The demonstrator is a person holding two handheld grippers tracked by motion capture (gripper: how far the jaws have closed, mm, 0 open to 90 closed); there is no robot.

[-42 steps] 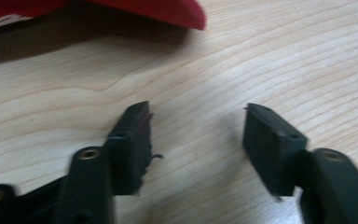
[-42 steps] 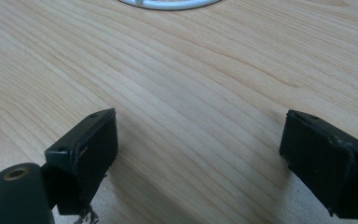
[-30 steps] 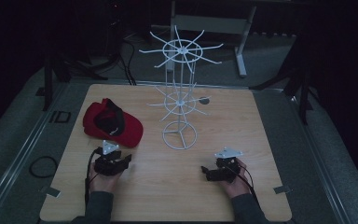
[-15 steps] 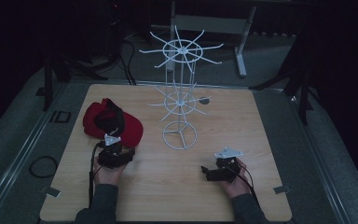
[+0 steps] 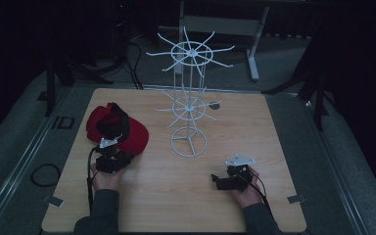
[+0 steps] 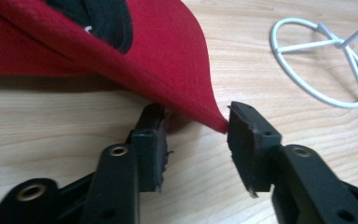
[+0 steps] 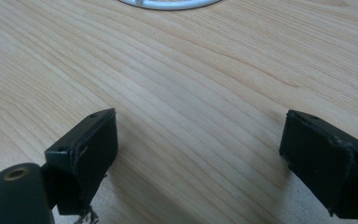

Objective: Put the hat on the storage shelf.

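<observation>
- The tabletop (image 5: 176, 196) carries everything; a white wire rack (image 5: 189, 98) stands near the middle toward the far edge, its ring base just right of the cap.
- The red cap (image 5: 115, 129) lies by the left edge, about halfway back, with its brim pointing toward my near side and a little right.
- My left gripper (image 5: 112, 157) sits just in front of that brim, far nearer to it than my right gripper (image 5: 220, 181), which rests well apart toward the near right corner.
- In the left gripper view the brim's tip (image 6: 214, 122) reaches in between my left jaws, which have just been closing; they stand apart, with one possibly brushing it, not clamped. The high view cannot settle that.
- The right gripper view shows my right jaws wide apart over bare wood.
</observation>
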